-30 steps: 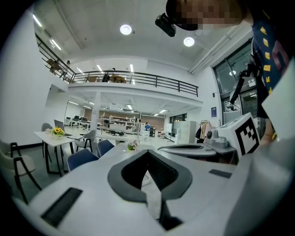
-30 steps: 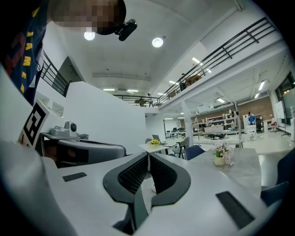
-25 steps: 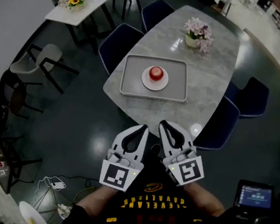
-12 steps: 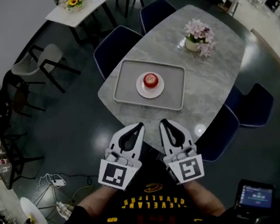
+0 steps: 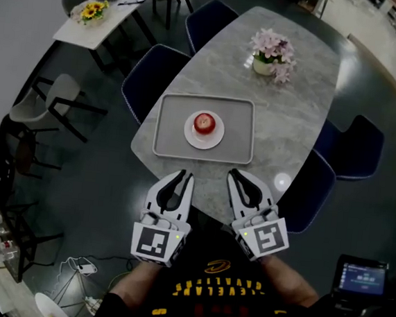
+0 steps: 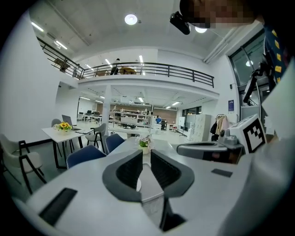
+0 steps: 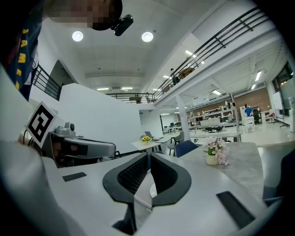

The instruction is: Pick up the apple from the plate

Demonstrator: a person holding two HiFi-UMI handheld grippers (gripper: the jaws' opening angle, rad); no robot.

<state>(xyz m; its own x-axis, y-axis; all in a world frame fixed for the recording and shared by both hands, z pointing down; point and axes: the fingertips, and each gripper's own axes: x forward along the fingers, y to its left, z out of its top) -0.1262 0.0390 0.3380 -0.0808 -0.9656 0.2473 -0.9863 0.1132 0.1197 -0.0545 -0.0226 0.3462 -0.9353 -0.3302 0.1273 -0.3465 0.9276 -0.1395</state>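
Grey marbled stone forms the top of the table (image 5: 293, 115), which stands on a dark glossy floor with dark blue chairs (image 5: 154, 70) tucked around it. Toward the table's near end lies a grey rectangular tray (image 5: 168, 142), and in its middle sits a small white plate (image 5: 203, 143). On the plate rests the red apple (image 5: 203, 123), alone and upright, with nothing touching it. Farther along the table, well apart from the tray, a pale pot (image 5: 262, 66) holds pink flowers. A white side table (image 5: 103, 23) off to the left carries a bunch of yellow flowers.

Both grippers hover side by side at the near edge of the table, short of the tray. The left gripper (image 5: 183, 175) has its jaws drawn close, with only a thin slit between the pads and nothing caught in it. The right gripper (image 5: 233, 173) is the same: pads nearly meeting, and empty.

Compared with half a second ago, the tray, plate and apple sit lower and further left in the head view, so nearer the gripper tips. The left gripper has slid a little to the left, and its tips now overlap the table's edge. The jaws of both are as tight as before.
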